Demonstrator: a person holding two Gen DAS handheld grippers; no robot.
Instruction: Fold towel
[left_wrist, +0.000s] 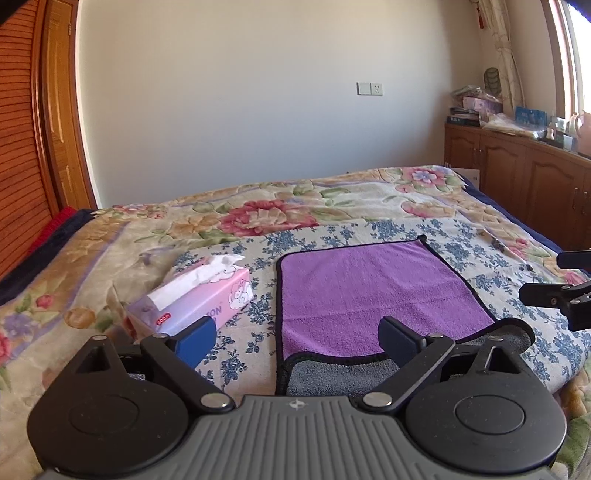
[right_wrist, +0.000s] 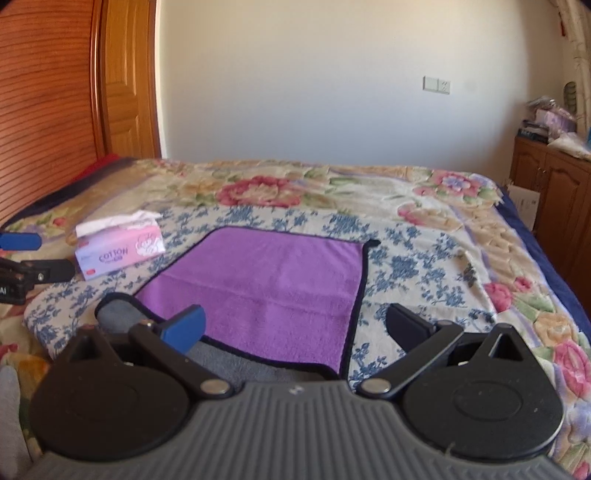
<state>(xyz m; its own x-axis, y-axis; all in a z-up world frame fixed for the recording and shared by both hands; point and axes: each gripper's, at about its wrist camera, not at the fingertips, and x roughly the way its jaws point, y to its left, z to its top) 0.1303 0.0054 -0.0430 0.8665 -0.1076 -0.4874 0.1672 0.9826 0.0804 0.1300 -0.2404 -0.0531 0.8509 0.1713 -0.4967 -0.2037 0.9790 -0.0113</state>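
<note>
A purple towel (left_wrist: 369, 295) with a dark hem lies flat on the bed; its near edge is turned over and shows a grey underside (left_wrist: 343, 380). It also shows in the right wrist view (right_wrist: 266, 291). My left gripper (left_wrist: 295, 341) is open and empty, hovering over the towel's near left edge. My right gripper (right_wrist: 295, 328) is open and empty over the towel's near right edge. The right gripper's fingers (left_wrist: 554, 291) show at the right edge of the left wrist view. The left gripper's fingers (right_wrist: 22, 242) show at the left edge of the right wrist view.
A pink tissue box (left_wrist: 195, 299) lies left of the towel, also in the right wrist view (right_wrist: 118, 251). The bed carries a floral quilt (left_wrist: 258, 214) under a blue-flowered cloth (right_wrist: 413, 266). A wooden headboard (left_wrist: 18, 147) stands left, a cluttered wooden cabinet (left_wrist: 517, 177) right.
</note>
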